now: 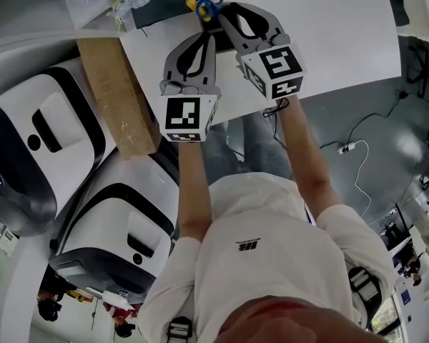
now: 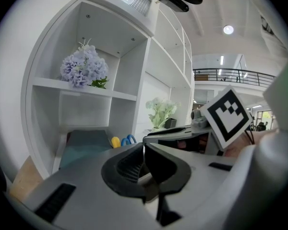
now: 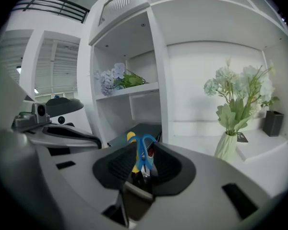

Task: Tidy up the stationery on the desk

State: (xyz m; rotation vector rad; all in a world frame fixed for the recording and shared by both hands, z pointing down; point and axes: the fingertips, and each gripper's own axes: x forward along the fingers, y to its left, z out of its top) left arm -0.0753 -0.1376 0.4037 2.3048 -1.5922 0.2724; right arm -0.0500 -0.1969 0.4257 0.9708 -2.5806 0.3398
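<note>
Right gripper (image 3: 143,158): jaws apart, scissors (image 1: 209,4) loose between; likely releasing them at the shelf (image 3: 161,80).
Left gripper (image 2: 145,150): closed, empty, idle.

The head view looks steeply down past the person's arms onto the left tool (image 1: 211,36), right tool (image 1: 223,11) and white counter (image 1: 329,41). Each tool view sits low behind its jaws, facing the shelf unit (image 2: 144,56) close ahead. All three share the scissors (image 1: 209,4).

Bare desk (image 1: 329,41) open rightward, shelf divider (image 3: 158,80) ahead, vase (image 3: 226,147) right
</note>
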